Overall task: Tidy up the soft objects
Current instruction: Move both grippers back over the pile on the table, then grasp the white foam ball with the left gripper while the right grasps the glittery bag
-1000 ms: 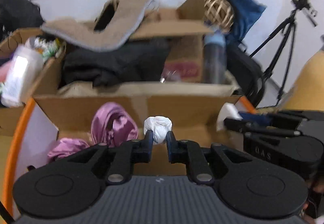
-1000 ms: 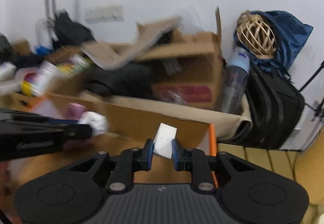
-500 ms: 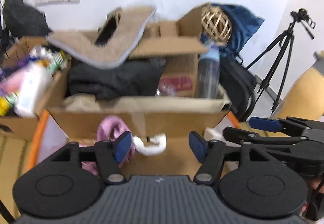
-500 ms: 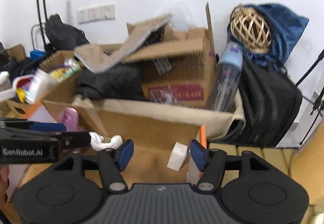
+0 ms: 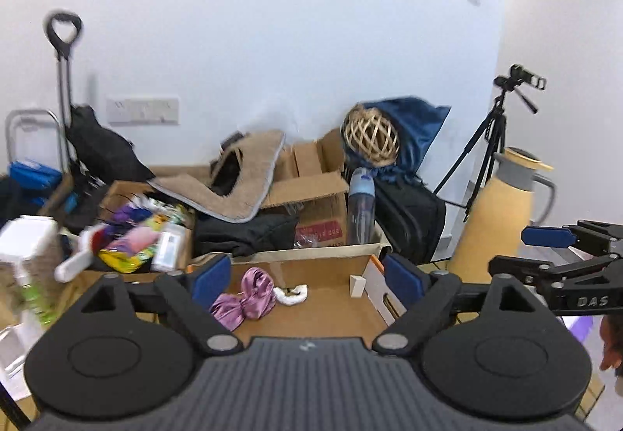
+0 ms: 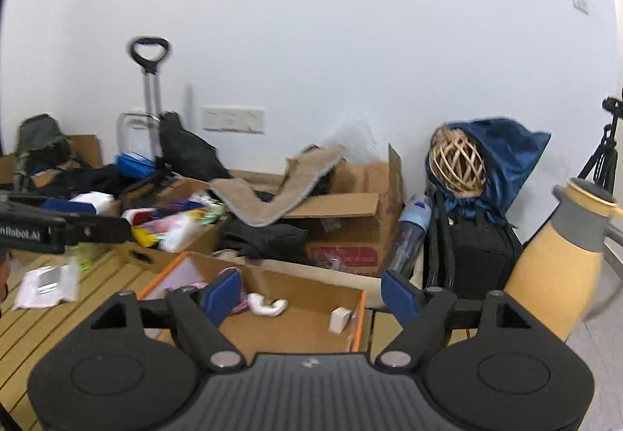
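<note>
An open cardboard box (image 5: 323, 318) (image 6: 303, 329) lies below both grippers. Inside it rest a purple satin cloth (image 5: 249, 294), a small white fabric piece (image 5: 291, 294) (image 6: 268, 307) and a white block (image 5: 356, 286) (image 6: 338, 319). My left gripper (image 5: 307, 279) hangs above the box with its jaws opening wide and nothing between them. My right gripper (image 6: 311, 294) is likewise above the box, its jaws opening and empty. The right gripper (image 5: 553, 248) also shows at the right edge of the left wrist view, and the left gripper's arm crosses the left edge of the right wrist view.
Behind the box stand more cardboard boxes (image 5: 311, 197) with a tan mat (image 5: 237, 182), black clothing (image 5: 241, 236) and mixed items (image 5: 140, 236). A water bottle (image 5: 360, 209), black bag (image 5: 412, 220), wicker ball (image 5: 370, 135), tripod (image 5: 490, 143), yellow jug (image 5: 502, 213) and trolley handle (image 5: 64, 53) stand around.
Both grippers opened, dropping the white fabric piece and the white block into the box. Both then rose and pulled back, so the box looks smaller and lower.
</note>
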Tool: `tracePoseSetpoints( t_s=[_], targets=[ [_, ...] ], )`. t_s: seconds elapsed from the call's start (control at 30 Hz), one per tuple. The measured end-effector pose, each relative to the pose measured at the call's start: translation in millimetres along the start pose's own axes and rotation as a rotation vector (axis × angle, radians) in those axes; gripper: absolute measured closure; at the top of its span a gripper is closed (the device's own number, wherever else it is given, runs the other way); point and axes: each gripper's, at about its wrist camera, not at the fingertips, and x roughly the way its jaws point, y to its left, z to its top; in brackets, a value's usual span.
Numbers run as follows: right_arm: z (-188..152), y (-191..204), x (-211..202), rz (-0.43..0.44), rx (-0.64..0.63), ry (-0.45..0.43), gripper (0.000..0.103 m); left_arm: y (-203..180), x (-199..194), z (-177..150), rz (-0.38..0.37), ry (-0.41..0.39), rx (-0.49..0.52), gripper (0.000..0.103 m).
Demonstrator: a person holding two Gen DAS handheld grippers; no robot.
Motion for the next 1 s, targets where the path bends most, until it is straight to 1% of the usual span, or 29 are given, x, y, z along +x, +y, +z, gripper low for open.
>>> tracePoseSetpoints(
  t_s=[0.07,0.17,0.23,0.27,0.33,0.43,0.57,0.6,0.67,0.73,0.8,0.83,0.9,1.0],
  targets=[
    [-17.2,7.4,-36.6,0.038,-0.006,-0.028,0.021,-5.6,-38.9,-24.2,0.019,-0.051,0.035,0.009],
    [-53.5,19.1,-86.4,0.081,-0.008,-0.076,0.016,-17.6,-94.0,-72.2,0.05,-0.12,0.083,0.006],
    [-82.7,29.6,-116.4,0.09,-0.019,-0.1,0.016,-27.0,-125.2,-105.3,0.072,-0.167,0.116,0.004],
    [-97.1,34.8,-128.9,0.087,-0.027,-0.115,0.015,-32.6,-141.3,-123.8,0.083,-0.197,0.133,0.002],
    [-130.1,45.6,-155.3,0.071,-0.044,-0.149,0.013,-42.7,-169.4,-157.1,0.102,-0.23,0.15,0.001],
    [-183.5,63.6,-191.5,0.017,-0.052,-0.192,0.013,-55.1,-202.0,-204.1,0.095,-0.225,0.127,0.0],
    [-248.0,81.6,-230.4,-0.012,0.003,-0.203,0.012,-68.5,-232.2,-260.6,0.093,-0.183,0.087,0.0],
    [-264.3,85.0,-239.6,-0.013,0.032,-0.199,0.008,-68.4,-236.5,-270.2,0.087,-0.169,0.073,0.0],
    [-293.8,88.9,-251.5,0.012,0.084,-0.18,0.005,-68.6,-238.4,-280.8,0.067,-0.136,0.058,0.0],
    [-310.6,92.5,-250.9,0.039,0.077,-0.127,0.005,-72.5,-233.0,-283.5,0.067,-0.114,0.075,0.0],
    [-315.3,95.1,-246.1,0.016,0.058,-0.095,0.006,-75.4,-226.8,-284.9,0.076,-0.114,0.08,0.0],
    [-315.5,96.3,-244.1,0.004,0.057,-0.097,0.006,-76.6,-222.9,-284.9,0.065,-0.112,0.078,0.0],
    [-315.3,95.3,-240.2,0.009,0.072,-0.103,0.007,-78.6,-211.9,-285.8,0.048,-0.097,0.073,0.0],
    [-317.6,92.2,-227.1,0.005,0.086,-0.085,0.007,-80.6,-183.9,-288.0,0.022,-0.055,0.07,0.0]
  ],
)
